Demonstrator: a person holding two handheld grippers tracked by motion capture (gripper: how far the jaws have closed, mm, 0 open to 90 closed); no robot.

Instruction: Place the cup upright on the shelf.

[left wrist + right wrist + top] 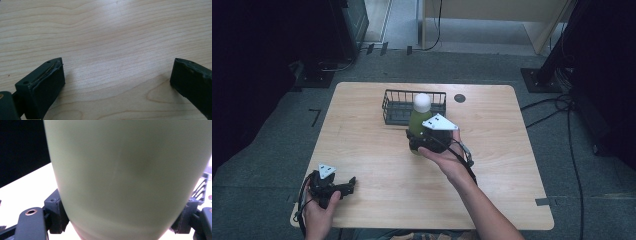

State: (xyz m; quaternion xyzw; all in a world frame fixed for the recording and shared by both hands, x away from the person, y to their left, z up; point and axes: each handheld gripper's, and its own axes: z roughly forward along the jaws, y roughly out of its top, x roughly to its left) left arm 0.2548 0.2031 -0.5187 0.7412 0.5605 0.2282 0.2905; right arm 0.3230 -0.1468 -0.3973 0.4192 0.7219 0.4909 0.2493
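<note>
A green bottle with a rounded white cap is held upright by the right gripper, just in front of the black wire basket near the far middle of the wooden table. The bottle's body is a pale, matte yellowish green, smooth and without any label that can be made out. In the right gripper view the bottle is seen very close and blurred, with a black jaw pressed against each side of its lower part, so the jaws are clamped on it. A corner of the basket is seen at the right edge there. The left gripper is rested at the near left corner of the table, held by the left hand. In the left gripper view its jaws are spread wide over bare wood, with nothing between them.
</note>
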